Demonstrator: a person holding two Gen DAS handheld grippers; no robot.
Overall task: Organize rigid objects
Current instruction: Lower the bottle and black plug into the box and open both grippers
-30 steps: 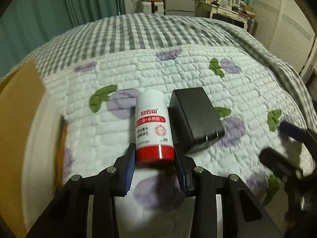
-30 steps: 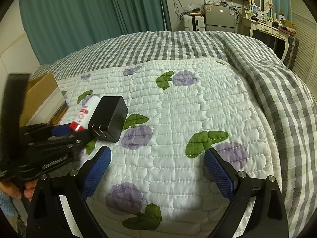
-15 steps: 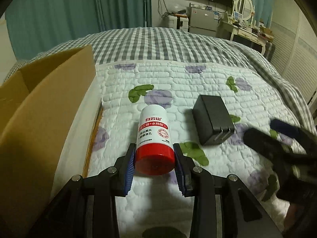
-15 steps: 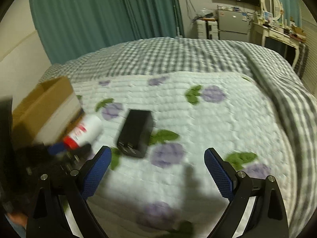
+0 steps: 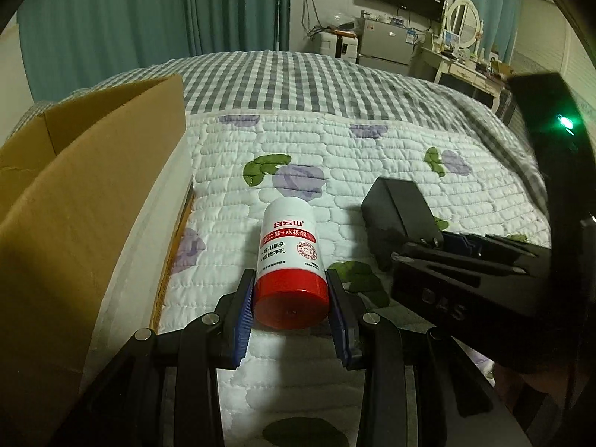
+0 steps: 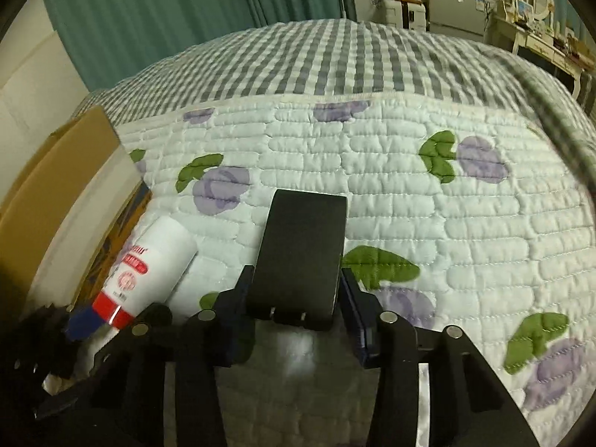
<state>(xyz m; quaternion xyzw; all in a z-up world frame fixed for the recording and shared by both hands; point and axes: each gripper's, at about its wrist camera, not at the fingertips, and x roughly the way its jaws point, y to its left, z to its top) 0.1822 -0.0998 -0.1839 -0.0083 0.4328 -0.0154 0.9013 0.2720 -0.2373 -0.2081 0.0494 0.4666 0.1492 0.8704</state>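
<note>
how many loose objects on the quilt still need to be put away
2: the white red-capped bottle held in the left gripper, and the black power adapter between the right gripper jaws.

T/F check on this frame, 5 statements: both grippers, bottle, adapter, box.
1. The left gripper is shut on the bottle. True.
2. The bottle's cap is blue. False: the cap is red, the body white.
3. The adapter sits between the pads of the right gripper. True; the left pad touches it, the right pad seems a hair off.
4. The adapter is already inside the box. False: it lies on the quilt, with the open box off to the left.
5. The adapter's prongs point away from the right gripper. False: the prong end faces the gripper.
</note>
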